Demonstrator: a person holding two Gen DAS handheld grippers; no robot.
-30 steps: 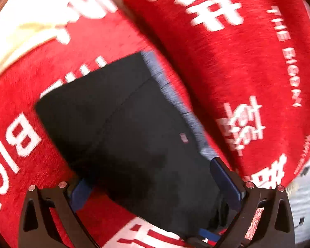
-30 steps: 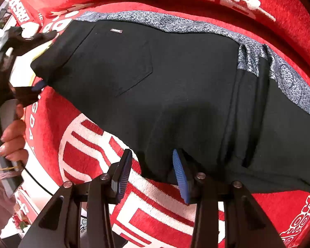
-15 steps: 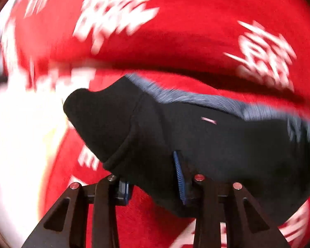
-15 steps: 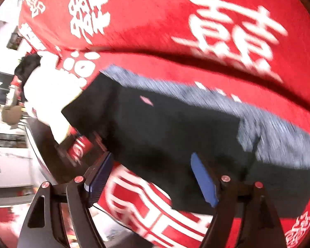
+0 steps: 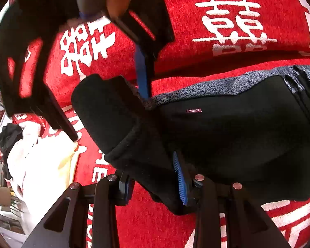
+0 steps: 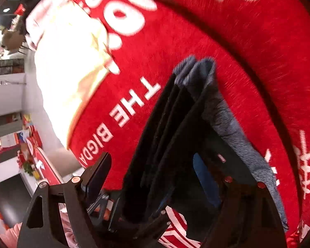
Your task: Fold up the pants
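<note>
The left wrist view shows the black pants [image 5: 227, 144] lying folded on a red blanket [image 5: 196, 47], with a blue-grey patterned band [image 5: 206, 88] along their far edge and a small tag [image 5: 193, 110] reading "FASHION". Here the left gripper [image 5: 153, 181] is clamped on the thick near fold of the pants, cloth bunched between its blue pads [image 5: 180, 184]. The right gripper [image 5: 105, 107] reaches in from the top of this view, one blue pad touching the patterned band and its other finger well out over the blanket to the left. The right wrist view, blurred, instead shows the pants [image 6: 175, 134] end-on as stacked black layers with the blue-grey lining [image 6: 227, 124] beside them; the right gripper [image 6: 150, 171] straddles that stack, its jaws closing but not yet pressing the cloth. White lettering on the blanket [image 6: 196, 47] reads "THE BIGDA", the rest cut off; the left view also shows large white Chinese characters [image 5: 231, 24].
</note>
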